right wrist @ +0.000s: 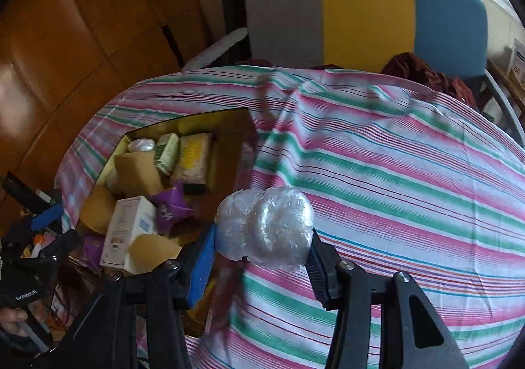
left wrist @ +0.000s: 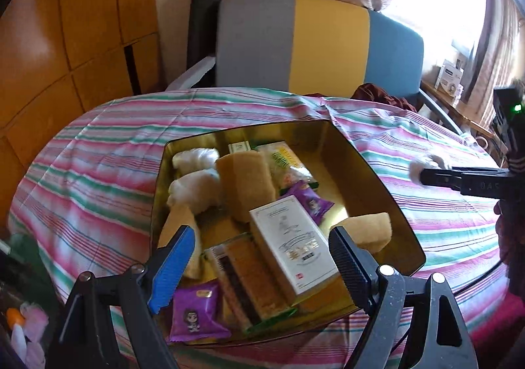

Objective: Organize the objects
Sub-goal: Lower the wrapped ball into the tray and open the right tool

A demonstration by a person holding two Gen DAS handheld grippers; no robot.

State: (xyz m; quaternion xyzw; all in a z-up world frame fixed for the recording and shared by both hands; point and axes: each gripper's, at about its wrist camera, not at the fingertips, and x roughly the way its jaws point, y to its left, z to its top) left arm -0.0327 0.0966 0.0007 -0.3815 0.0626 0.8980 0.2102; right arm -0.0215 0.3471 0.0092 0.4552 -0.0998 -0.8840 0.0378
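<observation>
Left wrist view shows our left gripper [left wrist: 262,254] with fingers spread wide and holding nothing, poised over the near end of the gold tin [left wrist: 387,195], which sits on the striped cloth [left wrist: 98,155] covering the bench. Reading across the tin from the left, we see two white bundles [left wrist: 193,177], a tan sponge [left wrist: 246,185], a purple sachet [left wrist: 310,201], a white box [left wrist: 292,247] lying tilted on other packets, and another sponge [left wrist: 370,231] against the right wall. A second purple sachet [left wrist: 197,310] lies at the near left corner, partly under our blue finger pad. Farther right, our right gripper [left wrist: 423,170] reaches out above the cloth, outside the tin. Right wrist view confirms that its fingers are clenched on a plastic-wrapped bundle [right wrist: 265,228], held above the cloth just to the right of the tin's edge. We judge this bundle to be very light and soft, with a crinkly, slippery film that can slide under pressure, so a hold across its widest middle, as we have now, seems safest; squeezing harder would only crush it. We think it belongs beside the other white bundles at the tin's far left.
</observation>
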